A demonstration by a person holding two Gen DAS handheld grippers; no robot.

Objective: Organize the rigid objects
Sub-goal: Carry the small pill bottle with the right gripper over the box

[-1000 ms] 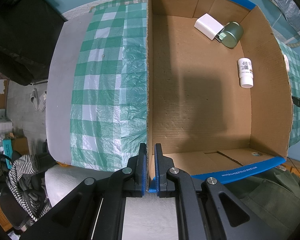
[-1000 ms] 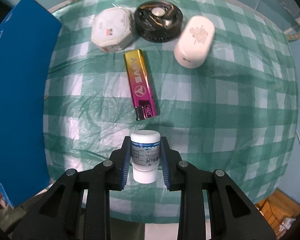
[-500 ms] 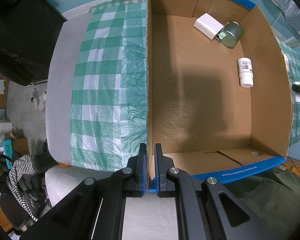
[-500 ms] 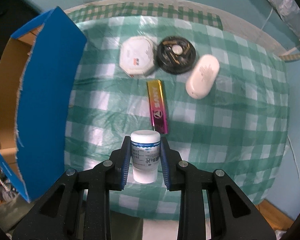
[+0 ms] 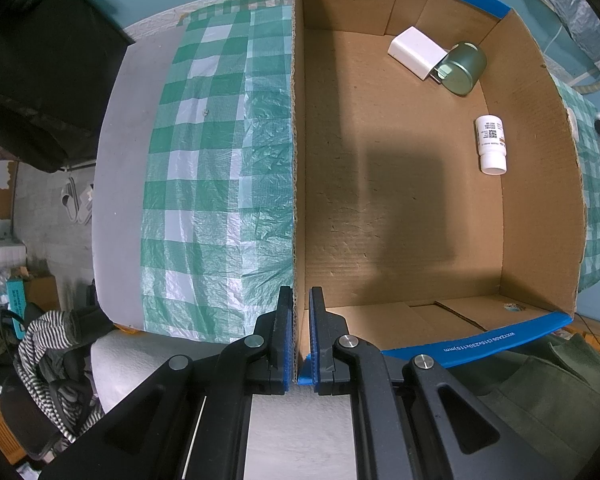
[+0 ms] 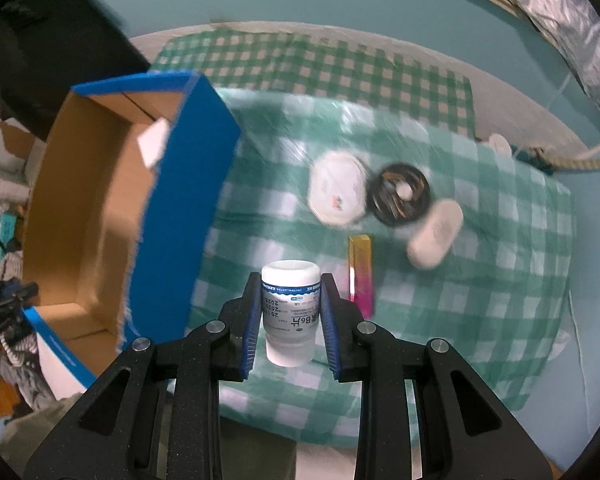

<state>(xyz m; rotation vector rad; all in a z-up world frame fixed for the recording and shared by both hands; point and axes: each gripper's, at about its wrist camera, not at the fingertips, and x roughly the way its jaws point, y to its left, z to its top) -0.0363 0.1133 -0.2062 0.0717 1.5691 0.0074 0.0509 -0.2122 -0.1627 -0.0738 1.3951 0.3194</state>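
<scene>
The right gripper, its blue-padded jaws clamped on a small white plastic pill bottle with a printed label, has risen well clear of the green-and-white checked tablecloth since a second ago, when the bottle hung just above the cloth. The open brown cardboard box with blue outer walls, then only a blue edge at the left of the right wrist view, now shows its interior. Left on the cloth are a white octagonal container, a round black dish, a white oval case and a gold-to-pink lighter, blurred by motion. The left gripper stays pinched on the near corner of the box wall, unchanged, steadying it. Inside lie a white charger block, a green metal tin and a second white bottle. Judged from this, the carry to the box is under way; four items remain to be moved.
</scene>
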